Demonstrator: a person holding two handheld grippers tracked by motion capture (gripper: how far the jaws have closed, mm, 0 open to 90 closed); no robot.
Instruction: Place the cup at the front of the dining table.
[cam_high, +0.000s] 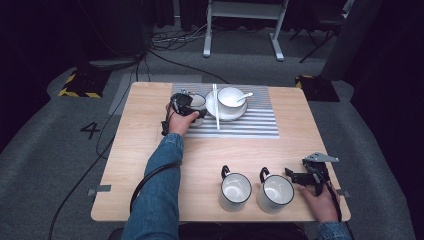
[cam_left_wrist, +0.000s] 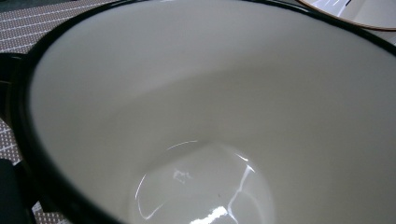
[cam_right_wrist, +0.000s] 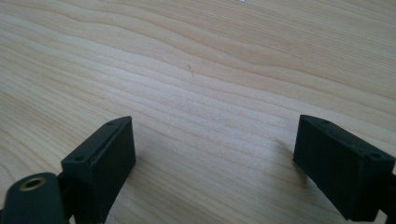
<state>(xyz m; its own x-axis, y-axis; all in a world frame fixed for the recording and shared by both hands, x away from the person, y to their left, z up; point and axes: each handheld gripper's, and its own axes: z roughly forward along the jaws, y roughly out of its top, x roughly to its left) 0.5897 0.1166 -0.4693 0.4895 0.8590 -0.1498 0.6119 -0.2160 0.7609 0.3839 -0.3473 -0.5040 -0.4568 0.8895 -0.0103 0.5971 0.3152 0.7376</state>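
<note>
On the striped mat at the bench's (cam_high: 150, 150) far side, the left tongs (cam_high: 184, 106) meet a mug (cam_high: 197, 103), grip unclear; up close its glossy, rigid, slippery wall (cam_left_wrist: 196, 93) favours the rim; right tongs (cam_right_wrist: 212, 163) gape empty.

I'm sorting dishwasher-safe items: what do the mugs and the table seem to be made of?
The mugs look like white enamelled metal: glossy cream inside with sharp highlights, thin black rim; glazed ceramic can't be ruled out. The table looks like pale wood or wood-look laminate, matte, with a running grain pattern.
</note>
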